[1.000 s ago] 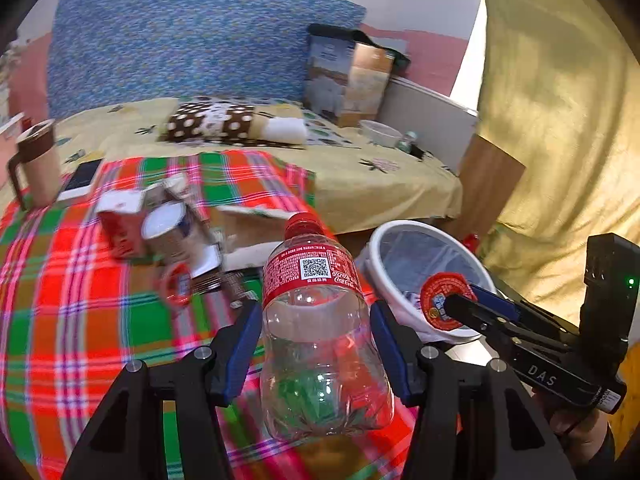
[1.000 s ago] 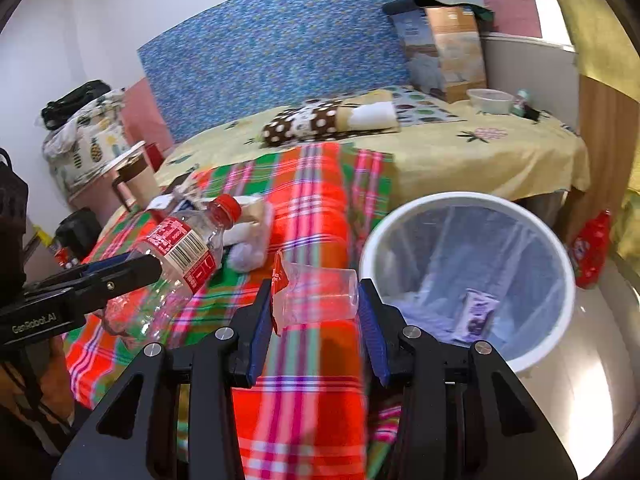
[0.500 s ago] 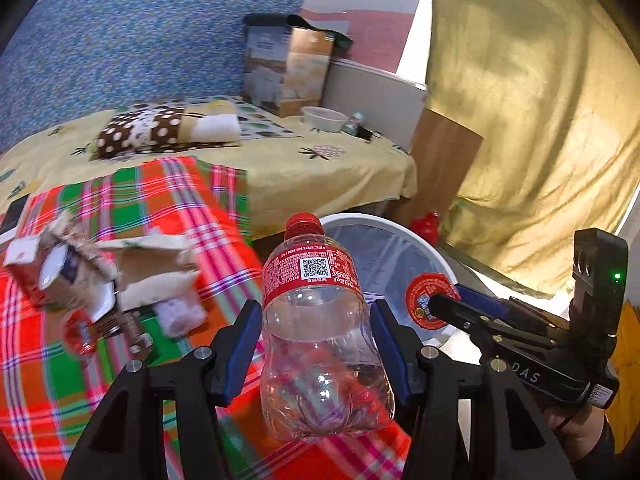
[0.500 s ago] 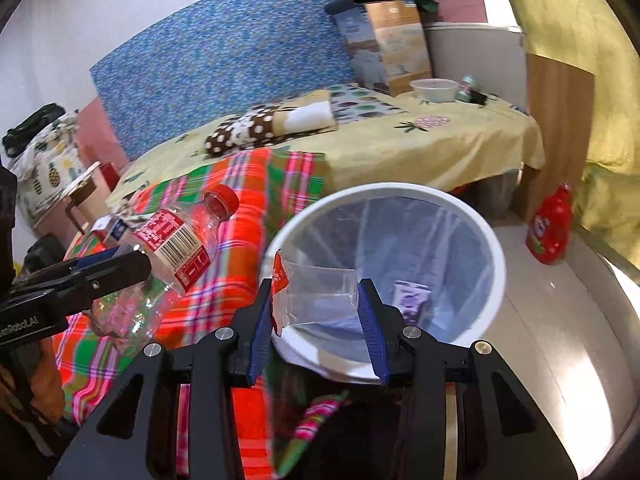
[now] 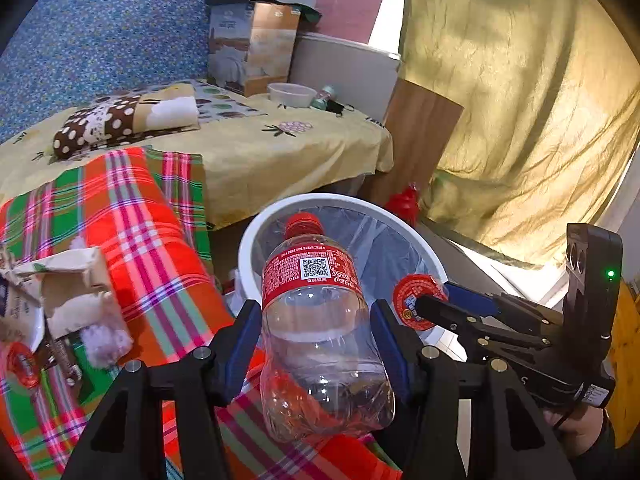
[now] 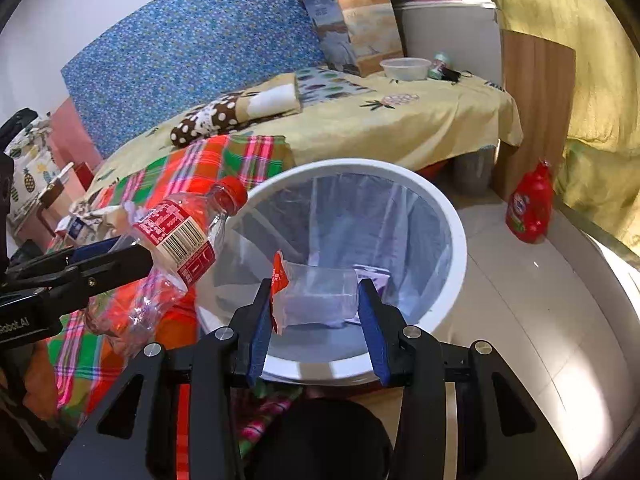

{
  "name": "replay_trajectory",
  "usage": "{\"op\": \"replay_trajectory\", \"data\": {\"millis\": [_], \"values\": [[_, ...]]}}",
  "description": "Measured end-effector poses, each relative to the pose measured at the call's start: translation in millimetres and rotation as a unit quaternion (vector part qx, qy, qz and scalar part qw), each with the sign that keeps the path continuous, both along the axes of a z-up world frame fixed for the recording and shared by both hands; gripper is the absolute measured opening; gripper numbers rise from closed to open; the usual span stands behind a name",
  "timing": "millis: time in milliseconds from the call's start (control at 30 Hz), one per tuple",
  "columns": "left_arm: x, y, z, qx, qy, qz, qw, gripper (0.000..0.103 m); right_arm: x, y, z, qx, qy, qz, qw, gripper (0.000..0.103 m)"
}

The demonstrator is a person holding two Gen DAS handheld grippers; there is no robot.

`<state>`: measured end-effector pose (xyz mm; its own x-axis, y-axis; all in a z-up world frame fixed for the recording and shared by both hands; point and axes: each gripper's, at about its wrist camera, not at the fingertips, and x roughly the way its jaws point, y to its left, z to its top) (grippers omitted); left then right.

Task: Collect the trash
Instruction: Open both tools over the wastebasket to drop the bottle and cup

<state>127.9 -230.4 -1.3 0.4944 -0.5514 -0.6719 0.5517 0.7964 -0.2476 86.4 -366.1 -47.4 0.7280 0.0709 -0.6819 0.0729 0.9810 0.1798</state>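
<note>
In the left wrist view the left gripper (image 5: 316,340) is clamped on a clear plastic bottle (image 5: 320,344) with a red cap and red label, its blue pads (image 5: 240,344) pressing the bottle's sides; the bottle stands upright between them, cap pointing toward the white trash bin (image 5: 256,240), whose plastic liner shows behind the neck. The gripper tilts downward over the edge of the plaid blanket (image 5: 132,240). This view alone shows the trash left on the blanket: a torn paper bag (image 5: 68,284), a wad of tissue (image 5: 106,338) and a small red-lidded piece at the left edge. It also shows the right gripper (image 5: 424,306) from the side, reaching in from the right over the bin's rim with a round red lid facing the camera, and the hand (image 5: 580,432) that holds it. In the right wrist view the right gripper (image 6: 318,312) grips a small clear plastic cup (image 6: 320,300) lying on its side, a red foil flap hanging at its left end; it hangs directly over the bin's open mouth, pointing down into it. Only here can you see the bin's inside, with a small purple wrapper (image 6: 374,276) on the liner's bottom, and a red jug (image 6: 528,208) on the floor past the bin. The left gripper enters from the left, the bottle slanting with its cap over the bin's rim.
</note>
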Motion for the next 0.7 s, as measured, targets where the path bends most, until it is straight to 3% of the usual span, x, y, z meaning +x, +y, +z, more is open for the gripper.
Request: {"op": "replay_trajectory", "data": {"millis": [167,300,700], "values": [[7.8,-11.0,-6.6,0.006,0.008,-0.008,0.9999,0.057,2.2,-2.4,-5.8,-0.005,0.013,0.000,1.000,0.044],[12.2,-16.2,-10.3,0.005,0.013,-0.011,0.9998,0.057,1.2,-4.0,-6.3,-0.009,0.012,0.001,1.000,0.058],[14.1,-7.0,-2.1,-0.010,0.005,0.003,0.9999,0.060,-4.1,-7.8,2.7,-0.008,-0.005,-0.009,1.000,0.058]]}}
